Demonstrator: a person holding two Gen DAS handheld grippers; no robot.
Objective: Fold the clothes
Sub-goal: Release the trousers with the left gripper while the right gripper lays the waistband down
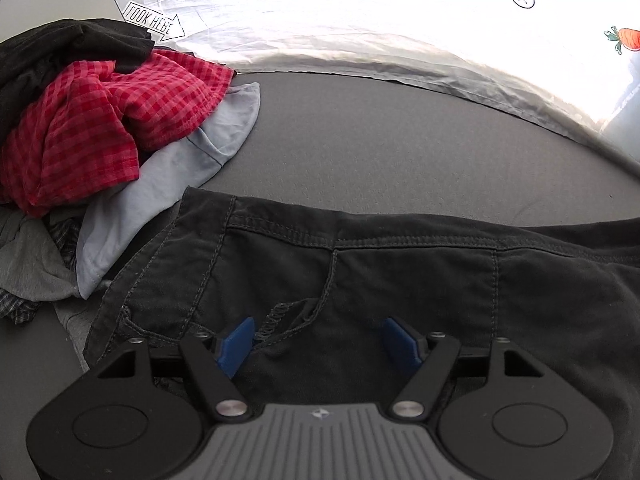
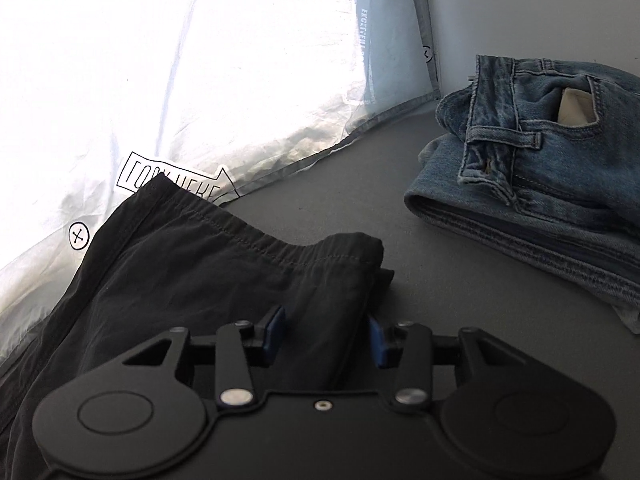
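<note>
A pair of black shorts (image 1: pixel 400 280) lies flat on the grey table, waistband toward the far side. My left gripper (image 1: pixel 320 340) hovers low over the left part near a pocket seam, its jaws wide apart and its blue pads (image 1: pixel 236 344) pressing on nothing. In the right wrist view the same black shorts (image 2: pixel 192 264) end in a bunched corner. My right gripper (image 2: pixel 326 332) straddles that corner's fold with its jaws part way apart. The cloth fills the gap between the pads (image 2: pixel 276 330), but I see no squeeze.
A heap of unfolded clothes sits at the left: a red checked shirt (image 1: pixel 92 128), a pale blue garment (image 1: pixel 160 192) and dark items. Folded blue jeans (image 2: pixel 540 168) lie at the right. A bright white printed sheet (image 1: pixel 360 20) hangs behind the grey table (image 1: pixel 400 152).
</note>
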